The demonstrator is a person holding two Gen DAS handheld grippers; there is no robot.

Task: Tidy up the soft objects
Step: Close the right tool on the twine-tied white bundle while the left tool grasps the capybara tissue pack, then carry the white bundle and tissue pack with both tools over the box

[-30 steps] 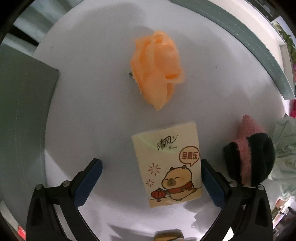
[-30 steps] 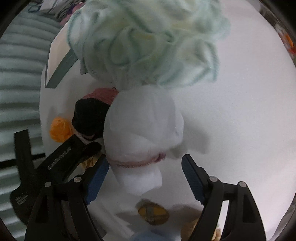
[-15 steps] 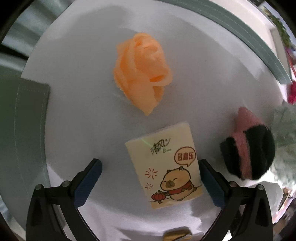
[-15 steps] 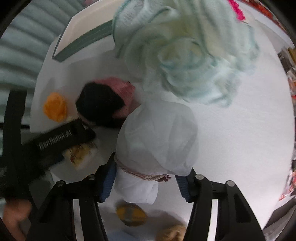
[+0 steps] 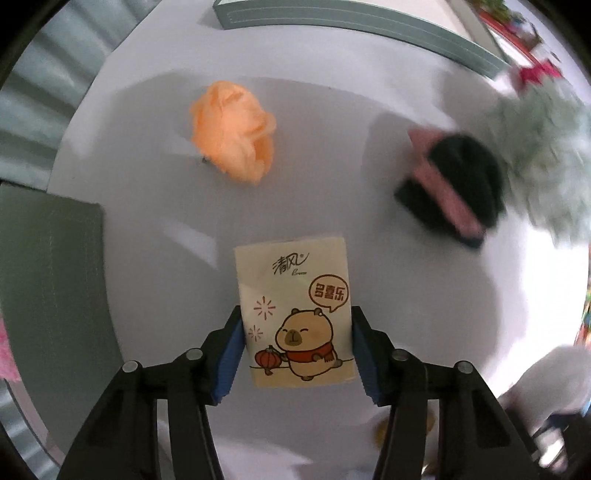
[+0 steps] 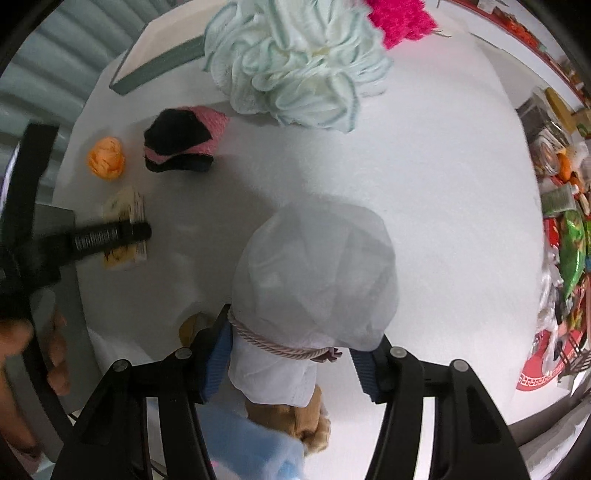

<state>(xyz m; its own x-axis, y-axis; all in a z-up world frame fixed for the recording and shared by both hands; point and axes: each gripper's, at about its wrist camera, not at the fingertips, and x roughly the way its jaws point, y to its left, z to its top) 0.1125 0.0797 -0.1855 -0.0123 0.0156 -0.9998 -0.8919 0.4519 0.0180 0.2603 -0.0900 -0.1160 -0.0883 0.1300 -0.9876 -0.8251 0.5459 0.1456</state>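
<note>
My left gripper (image 5: 297, 354) is shut on a yellow tissue pack (image 5: 295, 310) with a cartoon capybara, on the white round table (image 5: 155, 206). An orange bath puff (image 5: 234, 131) lies beyond it, and a black and pink sock roll (image 5: 454, 188) lies to the right. My right gripper (image 6: 290, 363) is shut on a white drawstring pouch (image 6: 317, 280) tied with a pink cord, held above the table. In the right wrist view the left gripper (image 6: 110, 232) and the tissue pack (image 6: 123, 206) show at left.
A pale green ruffled towel (image 6: 295, 70) and a bright pink fluffy item (image 6: 399, 18) lie at the table's far side. A grey-green flat box (image 5: 351, 18) lies beyond. A tan plush and a light blue cloth (image 6: 258, 443) sit under my right gripper. A cluttered shelf (image 6: 561, 206) stands at right.
My left gripper closed on the tissue pack. My right gripper closed on the white pouch and lifted it away from the towel and sock.
</note>
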